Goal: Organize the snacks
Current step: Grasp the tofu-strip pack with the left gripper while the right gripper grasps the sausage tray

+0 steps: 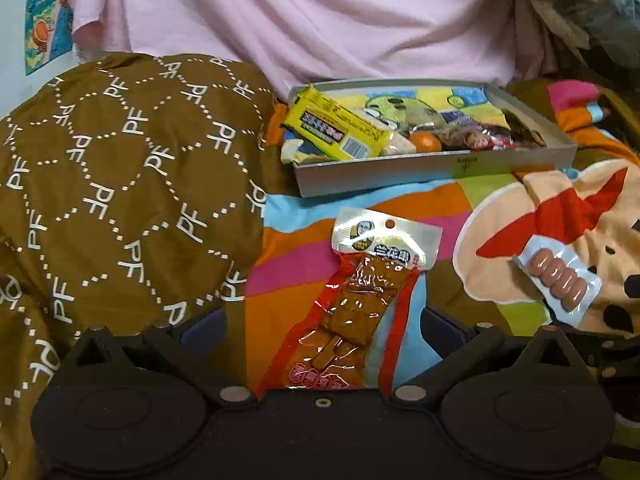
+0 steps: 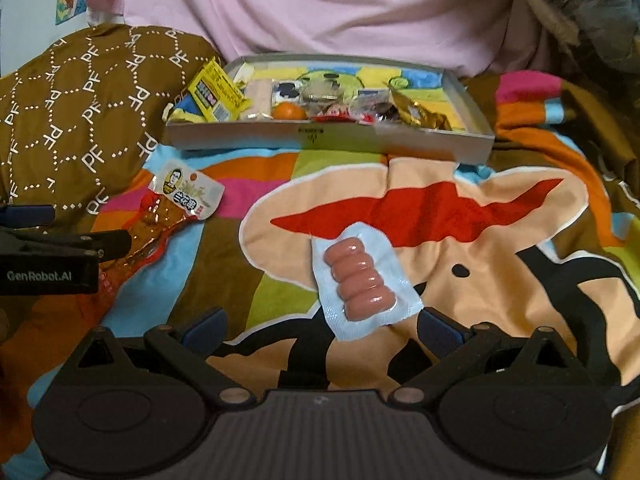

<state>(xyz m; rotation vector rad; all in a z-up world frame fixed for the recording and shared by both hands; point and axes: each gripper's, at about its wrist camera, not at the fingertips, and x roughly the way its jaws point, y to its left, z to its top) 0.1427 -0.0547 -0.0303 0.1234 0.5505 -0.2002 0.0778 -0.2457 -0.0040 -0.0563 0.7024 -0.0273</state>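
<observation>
A long red tofu snack pack lies on the colourful blanket between the open fingers of my left gripper; it also shows in the right wrist view. A small sausage pack lies just ahead of my open right gripper, and shows at the right of the left wrist view. A grey box holding several snacks, among them a yellow pack and an orange, stands further back; it also shows in the right wrist view.
A brown patterned pillow lies to the left. Pink cloth rises behind the box. My left gripper's body shows at the left edge of the right wrist view.
</observation>
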